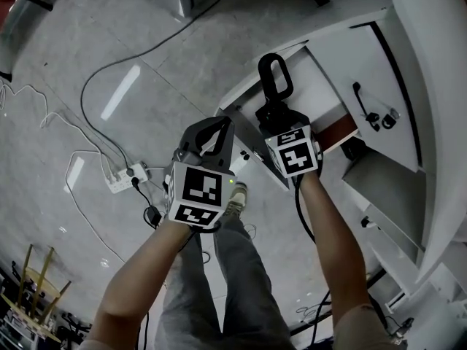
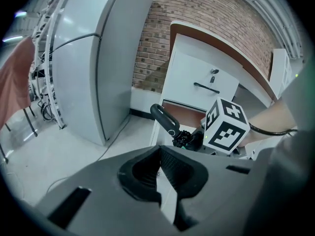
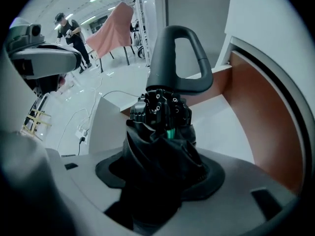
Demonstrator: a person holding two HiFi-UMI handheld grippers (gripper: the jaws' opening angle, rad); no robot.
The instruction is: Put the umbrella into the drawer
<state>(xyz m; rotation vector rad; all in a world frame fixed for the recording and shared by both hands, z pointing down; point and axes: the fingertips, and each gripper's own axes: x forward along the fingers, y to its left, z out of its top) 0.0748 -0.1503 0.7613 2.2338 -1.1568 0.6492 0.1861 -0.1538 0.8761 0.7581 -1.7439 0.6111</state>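
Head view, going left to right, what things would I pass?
power strip → left gripper → umbrella → black handle

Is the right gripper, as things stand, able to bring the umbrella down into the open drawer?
Probably yes. The right gripper holds the umbrella just above the open drawer, nothing shows between them, and the left gripper is off to the side.
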